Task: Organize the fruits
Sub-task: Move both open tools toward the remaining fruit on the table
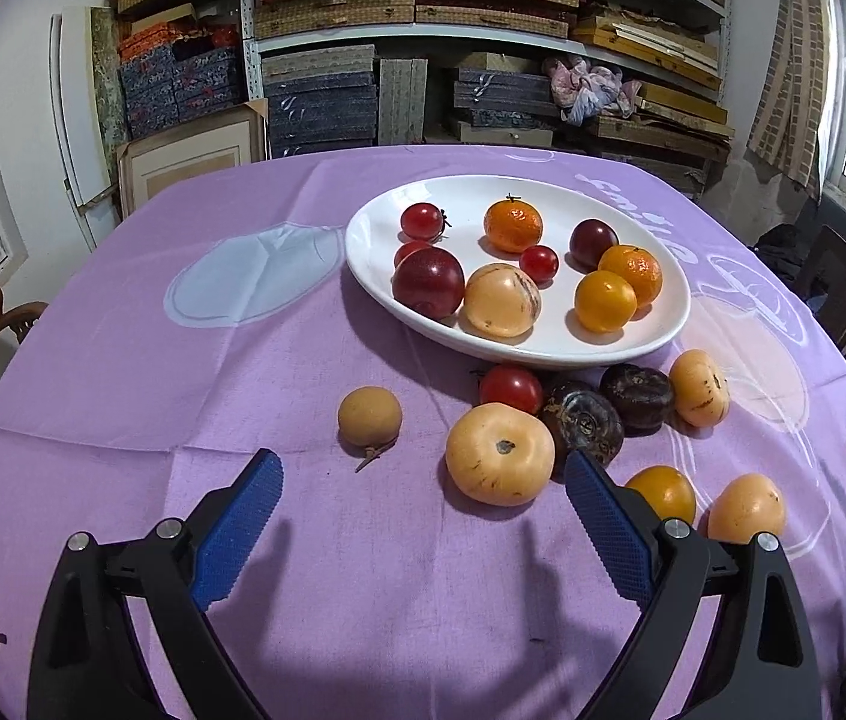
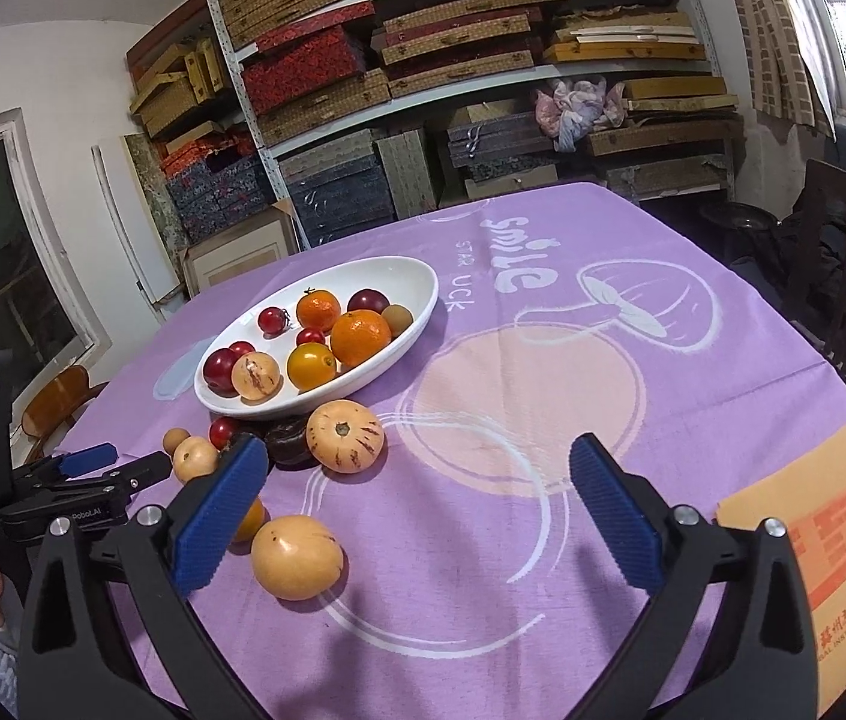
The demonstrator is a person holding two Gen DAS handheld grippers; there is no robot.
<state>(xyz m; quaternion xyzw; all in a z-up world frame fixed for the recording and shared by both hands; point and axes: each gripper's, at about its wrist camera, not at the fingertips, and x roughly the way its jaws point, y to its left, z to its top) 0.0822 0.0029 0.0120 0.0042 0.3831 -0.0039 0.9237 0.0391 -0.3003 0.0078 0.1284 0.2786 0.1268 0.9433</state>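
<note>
Your white oval plate [image 1: 651, 330] sits toward the far side of the purple tablecloth [image 1: 183, 360], already loaded with red, orange and yellow fruits. More fruit lies loose on the cloth just in front of it: a pale yellow fruit [image 1: 500, 454], two dark ones touching, a red tomato [image 1: 510, 387] and a small tan fruit [image 1: 369, 417] set apart. Your left gripper [image 1: 423, 483] hangs with jaws spread wide, holding nothing. Your right gripper [image 2: 420, 468] is equally wide and empty, another pale fruit [image 2: 296, 557] beside its left finger.

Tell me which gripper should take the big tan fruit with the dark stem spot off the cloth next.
Left. The left gripper is open and empty with the tan fruit just ahead, beside its right finger. The right gripper faces mostly bare tablecloth.
</note>
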